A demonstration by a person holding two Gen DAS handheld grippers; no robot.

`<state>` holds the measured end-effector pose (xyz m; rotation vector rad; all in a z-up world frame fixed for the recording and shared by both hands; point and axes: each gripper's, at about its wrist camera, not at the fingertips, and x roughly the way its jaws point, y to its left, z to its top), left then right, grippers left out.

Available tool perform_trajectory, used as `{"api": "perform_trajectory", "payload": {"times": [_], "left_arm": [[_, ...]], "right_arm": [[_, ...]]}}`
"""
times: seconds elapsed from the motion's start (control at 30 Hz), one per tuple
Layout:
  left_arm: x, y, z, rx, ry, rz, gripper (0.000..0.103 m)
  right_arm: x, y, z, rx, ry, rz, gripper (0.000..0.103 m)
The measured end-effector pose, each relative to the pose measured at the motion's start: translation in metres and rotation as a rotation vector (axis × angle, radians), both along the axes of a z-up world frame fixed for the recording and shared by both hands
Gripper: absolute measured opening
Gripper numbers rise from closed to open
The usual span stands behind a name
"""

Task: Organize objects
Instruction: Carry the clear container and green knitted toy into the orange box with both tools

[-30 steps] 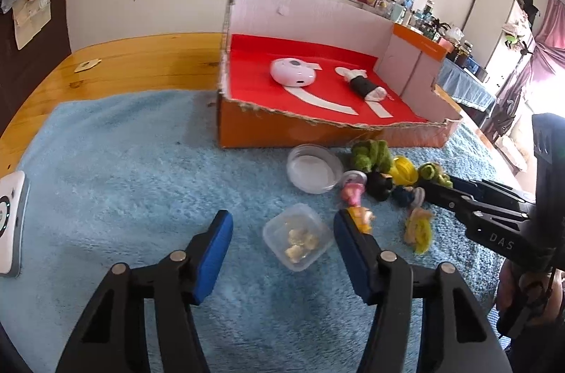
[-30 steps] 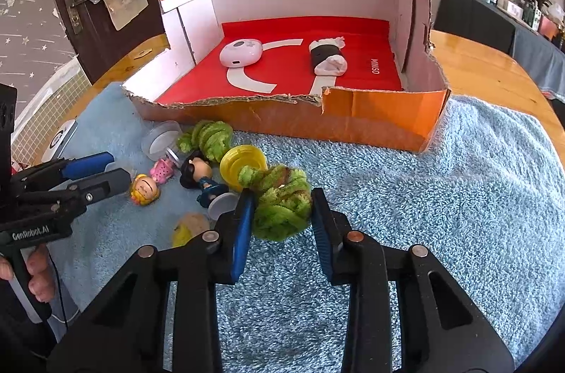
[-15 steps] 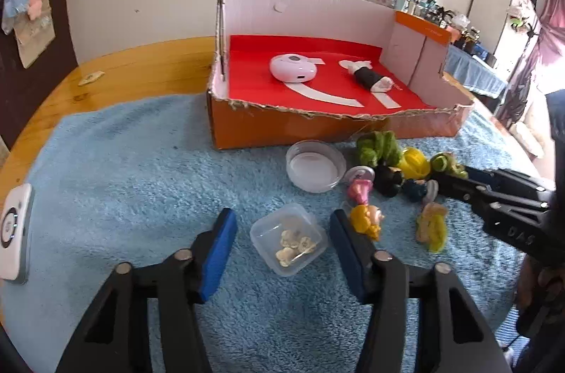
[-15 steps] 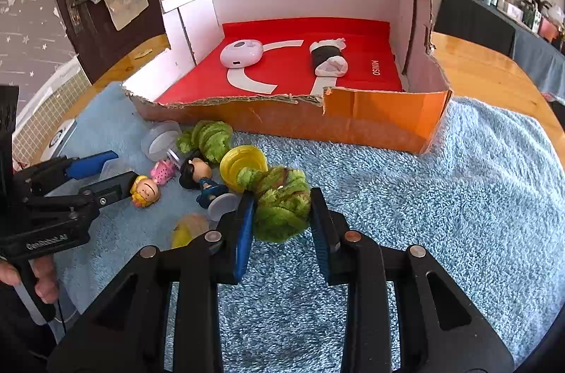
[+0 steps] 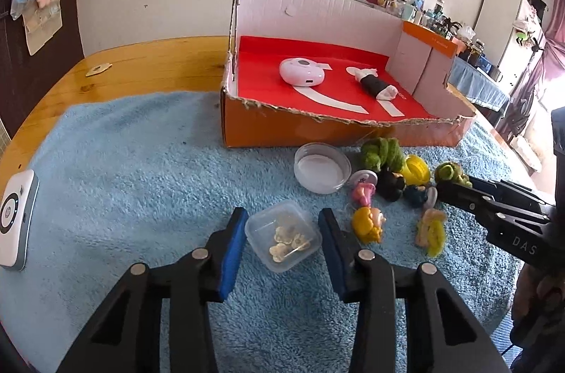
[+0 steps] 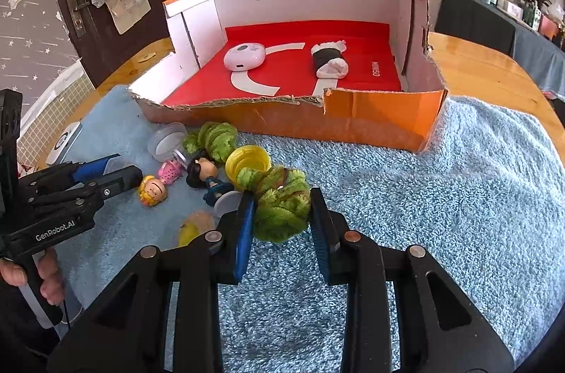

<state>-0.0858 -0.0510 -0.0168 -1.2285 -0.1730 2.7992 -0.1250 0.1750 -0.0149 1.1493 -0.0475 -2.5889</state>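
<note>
While claw (image 5: 282, 233) straddles container (image 5: 282, 235).

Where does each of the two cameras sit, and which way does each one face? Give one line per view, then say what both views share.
Left wrist view: sits on the left tongs, looking forward and down past their blue pads at a clear square container between them; the right tongs enter at right.
Right wrist view: sits on the right tongs, facing down at the fuzzy green toy they pinch; the left tongs and a hand show at left.
Shared: the orange box, the blue towel and the small figures.
</note>
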Motion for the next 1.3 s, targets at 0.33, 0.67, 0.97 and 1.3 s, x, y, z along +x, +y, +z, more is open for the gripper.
{"api": "perform_trajectory", "payload": {"times": [0.33, 0.67, 0.97, 1.3], "left_arm": [[0.005, 0.007, 0.012, 0.003, 0.027, -0.022, 0.043], [0.004, 0.012, 0.039, 0.012, 0.090, -0.044, 0.043], [-0.008, 0.018, 0.056, 0.013, 0.124, -0.057, 0.043], [-0.026, 0.021, 0.063, 0.023, 0.129, -0.061, 0.043]], "right_arm": [[0.008, -0.002, 0.016, -0.013, 0.039, 0.010, 0.028], [0.012, -0.005, 0.038, -0.030, 0.084, 0.029, 0.028], [0.006, -0.008, 0.055, -0.033, 0.117, 0.039, 0.028], [-0.004, -0.006, 0.060, -0.037, 0.126, 0.039, 0.028]]}}
